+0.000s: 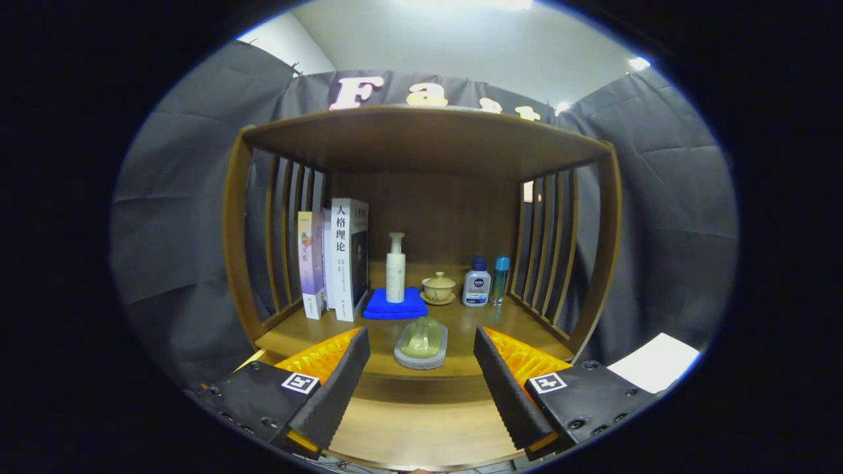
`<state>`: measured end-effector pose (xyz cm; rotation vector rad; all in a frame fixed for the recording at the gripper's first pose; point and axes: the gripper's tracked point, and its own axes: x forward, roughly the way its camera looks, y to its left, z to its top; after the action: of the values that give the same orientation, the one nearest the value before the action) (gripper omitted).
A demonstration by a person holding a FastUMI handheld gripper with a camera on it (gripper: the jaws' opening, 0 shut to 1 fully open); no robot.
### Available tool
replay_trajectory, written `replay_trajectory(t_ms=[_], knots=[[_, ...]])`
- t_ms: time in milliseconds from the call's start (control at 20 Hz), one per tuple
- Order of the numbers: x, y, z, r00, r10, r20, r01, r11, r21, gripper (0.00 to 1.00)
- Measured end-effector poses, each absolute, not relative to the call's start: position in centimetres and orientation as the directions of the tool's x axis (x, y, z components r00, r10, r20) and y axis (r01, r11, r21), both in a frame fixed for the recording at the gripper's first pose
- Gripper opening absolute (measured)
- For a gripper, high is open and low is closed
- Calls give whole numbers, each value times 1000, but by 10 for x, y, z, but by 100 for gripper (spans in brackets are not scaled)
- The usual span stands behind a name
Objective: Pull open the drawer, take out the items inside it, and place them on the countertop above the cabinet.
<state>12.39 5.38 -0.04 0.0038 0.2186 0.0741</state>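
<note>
A pale green soap-like block (421, 337) lies on a grey oval dish (421, 360) near the front edge of the wooden countertop (474, 322). My gripper (421, 337) is open, its fingers (342, 378) wide apart with the dish between their tips and nothing touching them. Below the countertop's front edge, a lower wooden surface (421, 428) runs under the fingers; I cannot tell whether it is the drawer's inside.
On the countertop behind the dish are upright books (332, 257), a white pump bottle (396, 270) on a blue cloth (395, 308), a lidded cup on a saucer (438, 288), and two small bottles (476, 284). Slatted side walls and a shelf above enclose it.
</note>
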Motion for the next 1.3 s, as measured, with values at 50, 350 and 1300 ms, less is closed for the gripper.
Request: replay_trajectory(t_ms=[50, 350, 1300], knots=[[113, 55, 0, 976, 73, -203, -71, 997, 16, 100], [59, 52, -4, 988, 71, -139, -72, 997, 2, 100], [-21, 47, -127, 974, 116, -195, -101, 991, 87, 100]])
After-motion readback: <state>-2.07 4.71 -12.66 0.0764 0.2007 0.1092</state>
